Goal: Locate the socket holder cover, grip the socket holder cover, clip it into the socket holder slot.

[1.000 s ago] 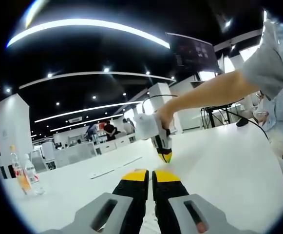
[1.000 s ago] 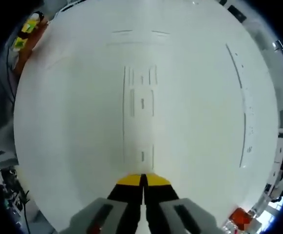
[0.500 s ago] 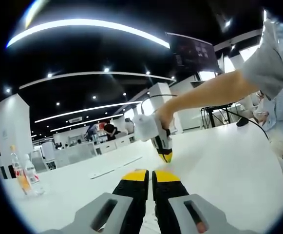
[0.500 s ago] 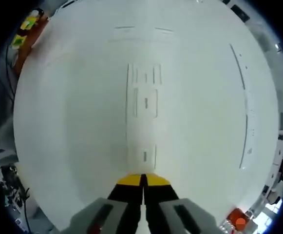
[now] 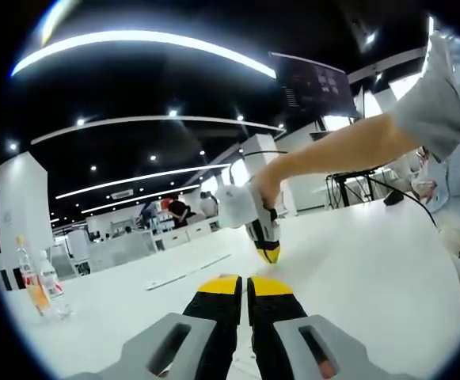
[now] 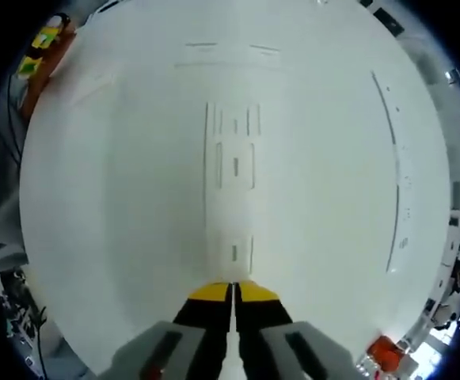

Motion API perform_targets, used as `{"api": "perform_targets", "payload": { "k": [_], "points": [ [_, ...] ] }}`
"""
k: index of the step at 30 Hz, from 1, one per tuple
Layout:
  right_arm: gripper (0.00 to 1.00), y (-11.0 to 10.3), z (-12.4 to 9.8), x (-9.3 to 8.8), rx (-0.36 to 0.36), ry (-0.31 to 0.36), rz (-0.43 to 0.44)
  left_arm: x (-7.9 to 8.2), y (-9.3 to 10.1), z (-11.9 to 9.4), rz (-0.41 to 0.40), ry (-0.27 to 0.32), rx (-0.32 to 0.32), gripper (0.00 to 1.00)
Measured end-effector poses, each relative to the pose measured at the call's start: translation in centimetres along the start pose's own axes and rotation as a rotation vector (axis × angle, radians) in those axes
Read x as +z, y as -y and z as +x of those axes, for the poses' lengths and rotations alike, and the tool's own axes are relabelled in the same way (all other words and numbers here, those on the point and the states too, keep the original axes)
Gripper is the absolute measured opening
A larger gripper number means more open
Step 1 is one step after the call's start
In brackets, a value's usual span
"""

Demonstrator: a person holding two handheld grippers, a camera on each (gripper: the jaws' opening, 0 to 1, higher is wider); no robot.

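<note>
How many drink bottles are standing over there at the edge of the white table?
2. In the left gripper view, both stand together at the far left of the table: one bottle with orange drink, and a clear bottle right beside it. Others may be hidden.

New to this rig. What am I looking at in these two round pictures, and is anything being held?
There is no robot arm: a person holds a two-jaw hand tool in each hand, and a fisheye camera rides on each tool.

The left gripper view looks level across a white table. The left gripper, with yellow-tipped jaws, rises from the bottom; its jaws stand together with nothing visible between them. The person's arm reaches in from the right with the right gripper, tips down near the table. Bottles stand at far left.

The right gripper view looks straight down. Its jaws are also together and empty. Ahead lies a long white socket holder, hard to tell from the table, and a thin strip to the right.
</note>
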State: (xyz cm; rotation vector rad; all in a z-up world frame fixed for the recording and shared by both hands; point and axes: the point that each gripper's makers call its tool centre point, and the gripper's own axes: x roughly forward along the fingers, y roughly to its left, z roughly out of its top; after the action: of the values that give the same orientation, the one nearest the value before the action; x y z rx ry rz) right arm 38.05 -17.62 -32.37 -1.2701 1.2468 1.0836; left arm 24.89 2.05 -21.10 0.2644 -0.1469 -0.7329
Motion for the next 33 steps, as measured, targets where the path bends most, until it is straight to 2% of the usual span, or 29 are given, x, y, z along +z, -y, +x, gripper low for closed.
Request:
{"api": "perform_targets", "payload": {
  "k": [4,7,9,12,16,22,33],
  "points": [
    [0.09,0.6,-1.0,-0.7,-0.030,0.007,0.007,0.0,0.0,0.0,0.002,0.000,-0.001,0.05],
    [0.03,0.8,-1.7,0.7,-0.049,0.082,-0.016,0.1,0.0,0.0,0.003,0.003,-0.001,0.05],
    [0.03,0.7,-2.3,3.4,-0.059,0.195,-0.026,0.1,-0.1,-0.1,0.005,0.003,0.002,0.05],
    [0.03,0.2,-2.3,5.9,-0.063,0.242,-0.097,0.0,-0.1,-0.1,0.003,0.002,0.003,0.05],
    [0.03,-0.7,-1.5,7.7,-0.040,0.253,-0.148,0.0,-0.1,-0.2,-0.001,0.002,0.002,0.05],
    [0.03,-0.6,-1.2,9.2,-0.038,0.277,-0.169,0.0,-0.1,-0.2,0.003,0.002,0.001,0.05],
    [0.02,-0.4,-1.3,10.5,-0.042,0.301,-0.177,-0.1,-0.1,-0.2,0.006,0.001,0.001,0.04]
  ]
}}
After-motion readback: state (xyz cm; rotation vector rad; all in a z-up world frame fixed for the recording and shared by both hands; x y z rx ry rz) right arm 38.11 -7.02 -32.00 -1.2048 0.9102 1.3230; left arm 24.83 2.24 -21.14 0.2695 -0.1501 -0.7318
